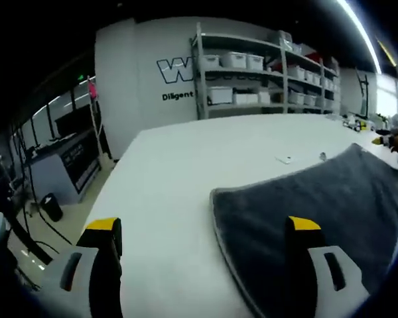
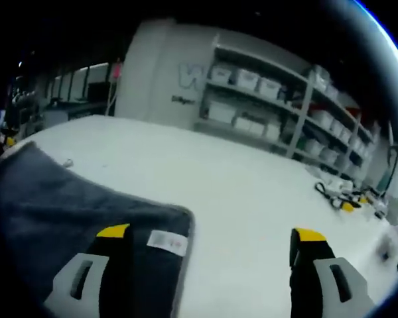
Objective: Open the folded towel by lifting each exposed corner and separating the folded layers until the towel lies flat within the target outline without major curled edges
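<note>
Both grippers (image 1: 202, 232) (image 2: 212, 238) gape apart above a dark grey towel (image 1: 318, 199) with a white label (image 2: 167, 242).

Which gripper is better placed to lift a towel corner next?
Probably right: the right gripper is open with the towel corner and its label between the jaws.

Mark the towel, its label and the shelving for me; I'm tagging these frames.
towel (image 1: 318, 192): left gripper view, middle of the grey cloth.
label (image 2: 167, 242): right gripper view, white tag near the corner.
shelving (image 1: 252, 73): left gripper view, middle shelf.
</note>
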The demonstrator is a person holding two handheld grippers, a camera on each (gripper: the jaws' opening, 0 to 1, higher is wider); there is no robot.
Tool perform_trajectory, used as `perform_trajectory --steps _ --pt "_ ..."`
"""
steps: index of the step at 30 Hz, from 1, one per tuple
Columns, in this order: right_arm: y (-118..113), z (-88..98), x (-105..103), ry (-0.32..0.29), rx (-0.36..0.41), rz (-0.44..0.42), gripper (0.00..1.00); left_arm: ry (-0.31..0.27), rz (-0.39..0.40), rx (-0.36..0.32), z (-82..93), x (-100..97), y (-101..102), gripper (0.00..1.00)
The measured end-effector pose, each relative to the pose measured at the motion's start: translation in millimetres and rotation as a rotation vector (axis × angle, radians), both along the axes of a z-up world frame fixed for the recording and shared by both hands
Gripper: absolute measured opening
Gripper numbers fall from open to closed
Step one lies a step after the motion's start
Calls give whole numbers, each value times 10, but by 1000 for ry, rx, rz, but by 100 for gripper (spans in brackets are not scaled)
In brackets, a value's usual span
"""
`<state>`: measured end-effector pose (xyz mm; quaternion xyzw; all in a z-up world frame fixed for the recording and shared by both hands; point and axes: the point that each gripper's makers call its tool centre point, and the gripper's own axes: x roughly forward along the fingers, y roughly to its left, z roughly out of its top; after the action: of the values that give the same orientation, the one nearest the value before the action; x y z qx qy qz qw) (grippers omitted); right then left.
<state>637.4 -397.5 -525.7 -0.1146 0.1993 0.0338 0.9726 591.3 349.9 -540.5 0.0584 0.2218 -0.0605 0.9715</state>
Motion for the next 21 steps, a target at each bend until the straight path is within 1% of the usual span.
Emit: perform_trajectory --steps 1,4,6,7,9,11,12,14,15,16,17,18,19,20,21 --pt "33 -5 -64 -5 10 3 100 -2 -3 1 9 -41 -16 100" --pt "158 -15 -268 -12 36 18 100 -40 -27 -9 115 -143 -106 100" --pt "225 14 -382 -17 42 28 100 -65 -42 -11 211 -230 -170 100" --pt "261 64 -439 -35 47 33 100 -79 -49 -14 263 -276 -207 100" --pt "331 193 -582 -68 61 42 100 -91 -66 -45 352 -400 -304 100" --pt "380 273 -693 -81 65 44 100 -113 -75 -69 445 -514 -372 100" --pt "411 295 -747 -78 63 51 100 -124 -73 -69 486 -572 -383 100" --pt "463 346 -867 -84 57 60 100 -152 -69 -57 569 -683 -386 100" --pt "484 379 -925 -91 53 64 100 -157 -65 -51 573 -813 -420 100" --pt "508 411 -995 -98 50 70 100 -160 -59 -39 586 -894 -414 100" --pt "524 441 -1062 -106 52 73 100 -158 -58 -24 596 -958 -413 100" --pt "537 463 -1134 -110 58 75 100 -129 -61 4 562 -1048 -406 100" --pt "568 489 -1200 -122 68 86 100 -128 -67 37 574 -1135 -420 100" --pt "575 509 -1194 -128 76 93 100 -140 -69 42 597 -1210 -444 100" --pt "583 517 -1249 -129 83 91 100 -145 -72 37 616 -1281 -472 100"
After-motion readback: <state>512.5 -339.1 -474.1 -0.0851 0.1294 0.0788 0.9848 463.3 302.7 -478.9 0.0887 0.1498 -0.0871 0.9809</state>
